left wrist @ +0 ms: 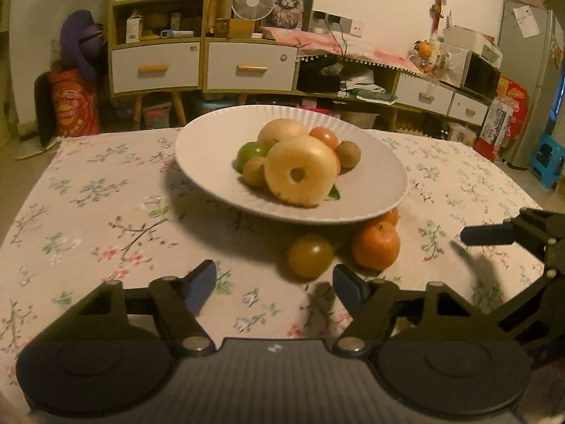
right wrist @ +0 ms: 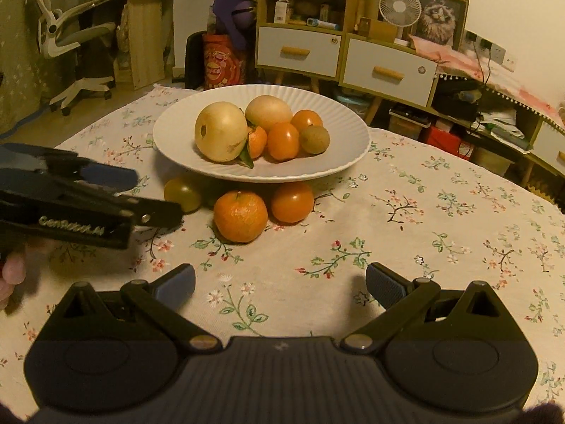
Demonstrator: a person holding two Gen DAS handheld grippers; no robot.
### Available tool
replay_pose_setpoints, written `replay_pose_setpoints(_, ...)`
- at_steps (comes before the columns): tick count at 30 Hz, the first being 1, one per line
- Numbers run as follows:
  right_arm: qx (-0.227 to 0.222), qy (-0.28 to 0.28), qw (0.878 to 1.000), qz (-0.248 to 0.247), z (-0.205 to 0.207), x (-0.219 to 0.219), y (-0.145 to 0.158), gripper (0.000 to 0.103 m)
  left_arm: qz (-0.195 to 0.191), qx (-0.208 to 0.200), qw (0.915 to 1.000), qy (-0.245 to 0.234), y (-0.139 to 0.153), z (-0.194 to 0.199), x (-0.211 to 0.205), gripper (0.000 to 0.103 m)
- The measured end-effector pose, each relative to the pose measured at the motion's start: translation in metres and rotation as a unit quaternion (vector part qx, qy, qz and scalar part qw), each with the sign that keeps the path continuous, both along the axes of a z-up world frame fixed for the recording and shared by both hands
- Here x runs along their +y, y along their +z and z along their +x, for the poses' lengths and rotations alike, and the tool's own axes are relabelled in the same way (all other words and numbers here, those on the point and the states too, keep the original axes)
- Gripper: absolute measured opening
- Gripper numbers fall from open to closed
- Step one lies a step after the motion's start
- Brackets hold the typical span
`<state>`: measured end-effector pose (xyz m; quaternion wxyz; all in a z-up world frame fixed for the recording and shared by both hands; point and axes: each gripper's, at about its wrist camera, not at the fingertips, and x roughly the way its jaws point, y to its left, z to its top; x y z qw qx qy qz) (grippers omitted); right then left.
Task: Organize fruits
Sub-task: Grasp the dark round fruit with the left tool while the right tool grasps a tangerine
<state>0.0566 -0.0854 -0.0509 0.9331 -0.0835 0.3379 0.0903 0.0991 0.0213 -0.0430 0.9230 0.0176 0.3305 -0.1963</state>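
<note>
Both the left gripper [left wrist: 273,284] and right gripper [right wrist: 279,282] are spread wide, holding nothing. 3 loose fruits at frame centre, beside the plate [right wrist: 169,145]: mandarin [right wrist: 240,216], tomato [right wrist: 292,201], greenish tomato [right wrist: 183,192]. Judged light, round, rollable; tomatoes bruise. Grip gently across the widest part.

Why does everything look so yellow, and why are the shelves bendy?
Left wrist view: dim warm lamplight tints the white ribbed plate yellowish; the fisheye lens curves the wooden shelf unit; the right tongs look smeared. Right wrist view: same tint, and the left tongs are blurry.
</note>
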Motion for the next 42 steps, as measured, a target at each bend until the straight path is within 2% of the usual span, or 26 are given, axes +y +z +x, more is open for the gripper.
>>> replay_pose_setpoints(5,0.0,0.003,1.0,0.002,0.002,0.0,-0.002,0.103,-0.005,-0.003,0.9999,-0.01,-0.001,0.004,-0.006,0.062)
replay_pose_setpoints(9,-0.003,0.009,1.0,0.006,0.004,0.002,-0.003,0.103,-0.013,0.001,0.9997,-0.021,0.0,0.006,-0.009,0.048)
replay_pose_setpoints(16,-0.011,0.017,1.0,0.007,0.009,0.005,-0.001,0.1,-0.011,0.011,0.9992,-0.036,0.001,0.008,-0.013,0.032)
replay_pose_setpoints(28,-0.016,0.034,0.999,0.004,0.017,0.015,0.0,0.085,-0.002,0.013,0.9993,-0.036,0.001,0.012,-0.018,0.032)
replay_pose_setpoints(32,-0.016,0.04,0.999,0.002,0.021,0.018,-0.001,0.079,0.011,0.01,0.9992,-0.036,0.002,0.01,-0.02,0.032)
replay_pose_setpoints(42,-0.02,0.045,0.999,0.002,0.028,0.02,-0.001,0.071,0.014,0.016,0.9997,-0.013,0.006,0.005,0.004,0.032)
